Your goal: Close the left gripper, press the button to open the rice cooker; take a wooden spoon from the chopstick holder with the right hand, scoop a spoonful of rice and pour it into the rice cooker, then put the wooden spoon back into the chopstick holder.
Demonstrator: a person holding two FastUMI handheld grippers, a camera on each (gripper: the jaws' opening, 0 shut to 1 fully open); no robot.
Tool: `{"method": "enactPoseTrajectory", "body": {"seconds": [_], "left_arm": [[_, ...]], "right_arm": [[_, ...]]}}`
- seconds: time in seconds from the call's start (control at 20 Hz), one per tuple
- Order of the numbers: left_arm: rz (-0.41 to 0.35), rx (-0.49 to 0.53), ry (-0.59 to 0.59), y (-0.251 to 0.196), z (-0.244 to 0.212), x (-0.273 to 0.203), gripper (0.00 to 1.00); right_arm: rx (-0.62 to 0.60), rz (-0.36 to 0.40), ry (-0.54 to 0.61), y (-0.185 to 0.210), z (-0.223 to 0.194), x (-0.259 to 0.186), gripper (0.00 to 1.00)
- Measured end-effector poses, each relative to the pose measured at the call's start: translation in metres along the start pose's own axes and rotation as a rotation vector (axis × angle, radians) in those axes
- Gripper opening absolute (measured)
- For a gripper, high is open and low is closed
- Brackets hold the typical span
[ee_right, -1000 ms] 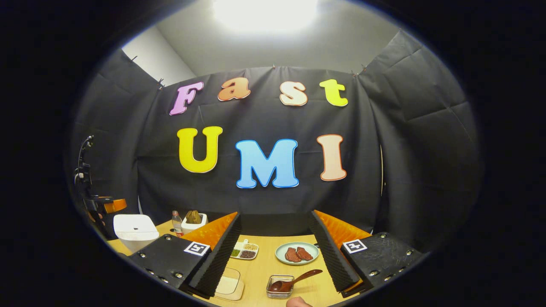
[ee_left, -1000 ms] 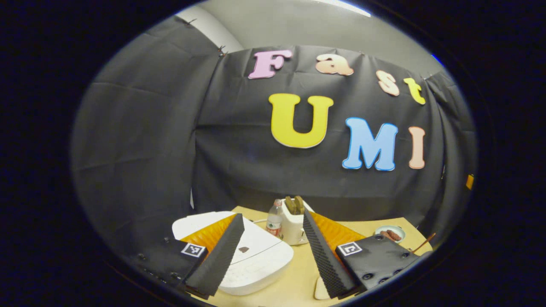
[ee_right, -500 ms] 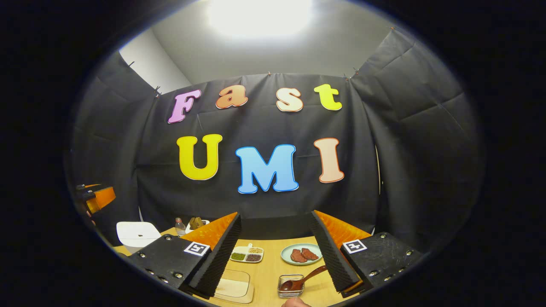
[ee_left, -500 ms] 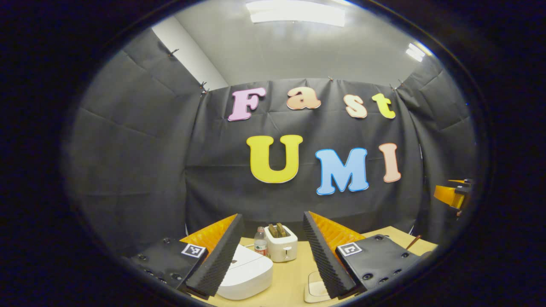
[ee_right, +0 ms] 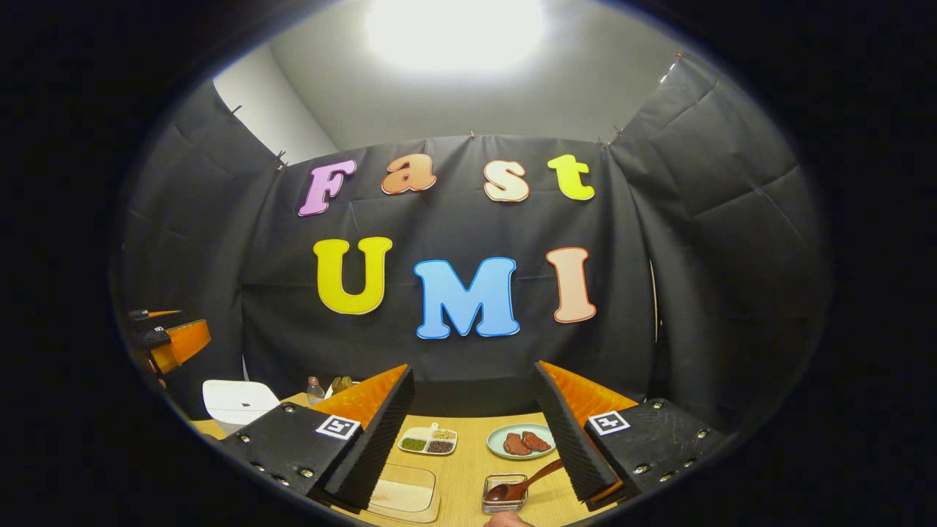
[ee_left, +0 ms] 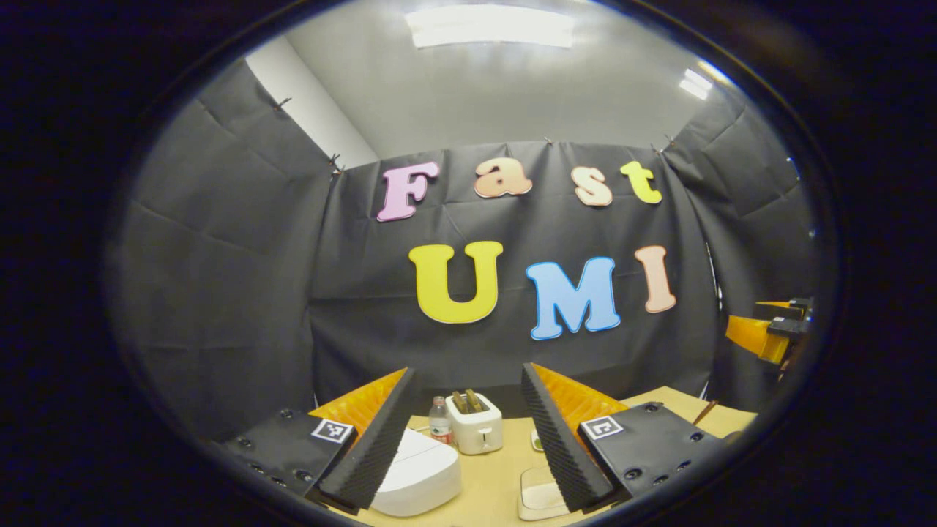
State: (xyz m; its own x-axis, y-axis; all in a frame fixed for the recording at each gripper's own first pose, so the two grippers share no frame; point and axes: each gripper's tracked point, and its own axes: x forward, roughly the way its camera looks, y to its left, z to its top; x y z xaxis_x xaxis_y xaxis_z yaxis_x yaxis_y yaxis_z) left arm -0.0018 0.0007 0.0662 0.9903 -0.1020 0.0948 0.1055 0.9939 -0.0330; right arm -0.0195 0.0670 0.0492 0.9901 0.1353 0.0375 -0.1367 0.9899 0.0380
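White plastic forms the rice cooker (ee_left: 417,476), which is sitting on the wooden surface (ee_left: 498,479) with its lid down, just behind the left tool (ee_left: 468,439). That tool is hovering above the surface with its jaws spread wide and nothing between them. The right tool (ee_right: 472,439) is likewise gaping wide and holding nothing. A wooden spoon (ee_right: 521,484) is resting with its bowl in a small clear container (ee_right: 504,493), handle slanting up toward the right finger — just in front of the right tool.

A shut lid and a parked spoon are fitting both a cycle about to start and one already completed, so no single move is being prescribed here. Should the button press be in hand, the left jaws are needing to close fully first, presenting one blunt tip, and the push should be going straight into the button rather than glancing off.

The button itself is hard to make out. Whether the clear container is the chopstick holder cannot be told. The shallow tray (ee_right: 402,496) is partly cut off — its contents are unclear.
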Motion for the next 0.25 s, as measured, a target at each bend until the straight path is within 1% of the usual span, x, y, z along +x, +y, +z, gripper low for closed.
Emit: {"method": "enactPoseTrajectory", "body": {"seconds": [0.05,0.1,0.15,0.25], "left_arm": [[0.004,-0.007,0.006,0.0019,-0.0016,0.0012,0.99],[0.009,-0.009,0.010,0.0032,-0.0035,0.0007,0.97],[0.015,-0.009,0.011,0.0044,-0.0028,0.0011,0.99],[0.024,-0.009,0.008,0.0049,-0.0015,0.0001,0.97]], "right_arm": [[-0.002,0.004,-0.001,0.0020,0.0005,-0.0005,0.98],[-0.003,0.008,-0.004,0.0031,0.0011,-0.0012,0.98],[0.000,0.011,-0.005,0.0042,0.0010,-0.0009,0.98],[0.009,0.019,-0.009,0.0082,0.0017,-0.0008,0.98]]}}
